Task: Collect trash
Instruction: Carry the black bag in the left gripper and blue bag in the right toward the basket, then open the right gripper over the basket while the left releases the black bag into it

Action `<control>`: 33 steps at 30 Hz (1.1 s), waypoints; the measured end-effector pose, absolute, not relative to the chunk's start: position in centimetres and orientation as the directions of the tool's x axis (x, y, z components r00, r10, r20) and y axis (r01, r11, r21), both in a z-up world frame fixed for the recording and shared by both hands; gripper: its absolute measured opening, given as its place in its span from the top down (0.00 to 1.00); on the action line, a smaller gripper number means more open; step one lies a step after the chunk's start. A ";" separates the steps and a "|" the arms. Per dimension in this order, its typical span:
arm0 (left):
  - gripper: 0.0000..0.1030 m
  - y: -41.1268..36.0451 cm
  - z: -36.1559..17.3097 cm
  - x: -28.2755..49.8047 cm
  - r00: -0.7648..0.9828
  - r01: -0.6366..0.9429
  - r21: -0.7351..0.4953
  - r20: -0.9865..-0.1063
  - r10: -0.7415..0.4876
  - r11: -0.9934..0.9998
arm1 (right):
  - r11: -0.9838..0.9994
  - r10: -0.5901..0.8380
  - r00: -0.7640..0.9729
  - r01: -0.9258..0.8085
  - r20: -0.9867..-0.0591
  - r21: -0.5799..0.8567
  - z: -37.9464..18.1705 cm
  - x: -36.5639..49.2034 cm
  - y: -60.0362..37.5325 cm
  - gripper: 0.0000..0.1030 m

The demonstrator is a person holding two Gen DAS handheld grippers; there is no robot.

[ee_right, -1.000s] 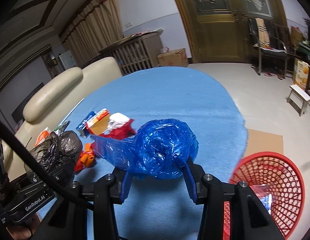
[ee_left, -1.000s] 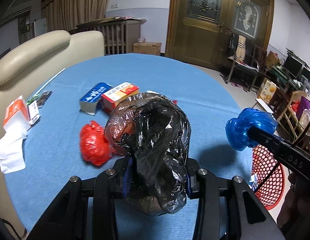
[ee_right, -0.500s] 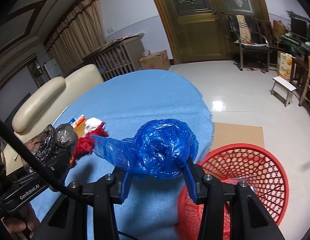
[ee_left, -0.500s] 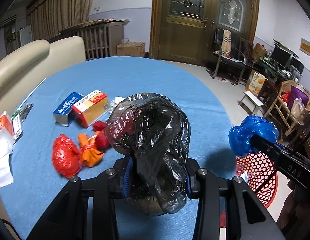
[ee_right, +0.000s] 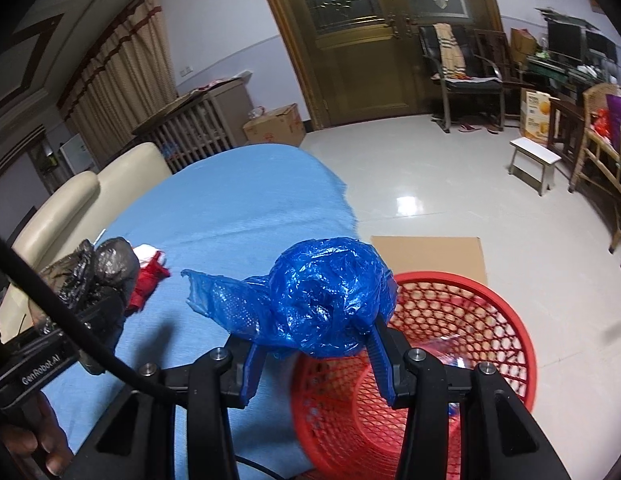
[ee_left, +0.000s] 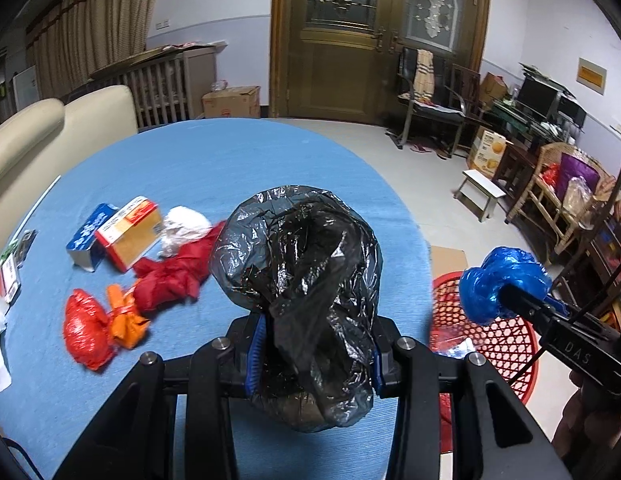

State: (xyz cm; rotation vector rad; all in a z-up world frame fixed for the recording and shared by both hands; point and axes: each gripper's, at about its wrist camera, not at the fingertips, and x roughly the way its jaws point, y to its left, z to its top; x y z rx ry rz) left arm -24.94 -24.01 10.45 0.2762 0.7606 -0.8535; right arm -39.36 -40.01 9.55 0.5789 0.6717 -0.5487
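A: The right gripper (ee_right: 314, 340) clenches a crumpled blue plastic bag (ee_right: 322, 300) at the frame's centre, above the near rim of the red mesh basket (ee_right: 470, 320). Its loose tail trails left over the blue tablecloth (ee_right: 230, 208); let go too early and it may snag the rim.

B: The left gripper (ee_left: 314, 352) grips a crumpled black plastic bag (ee_left: 302, 280), centre frame, over the table. Only that view shows the red and orange wads (ee_left: 106, 324) lower left.
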 end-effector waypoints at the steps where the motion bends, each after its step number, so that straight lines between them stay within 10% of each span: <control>1: 0.59 -24.4 10.5 -25.3 0.412 0.771 -0.071 -0.702 -0.581 0.633 | 0.703 -0.283 0.652 0.640 -0.703 0.310 9.5 -39.8 -40.2 0.53; 14: 0.59 -28.5 10.6 -29.0 0.345 0.846 -0.051 -0.706 -0.618 0.531 | 0.601 -0.335 0.558 0.747 -0.759 0.284 7.6 -44.5 -43.2 0.51; 20: 0.59 -29.9 10.4 -30.3 0.316 0.870 -0.046 -0.711 -0.628 0.490 | 0.568 -0.323 0.500 0.782 -0.804 0.258 6.1 -45.5 -44.1 0.24; 33: 0.58 -33.8 8.7 -33.5 0.225 0.917 -0.049 -0.756 -0.615 0.395 | 0.481 -0.422 0.504 0.829 -0.753 0.285 8.3 -49.2 -45.5 0.21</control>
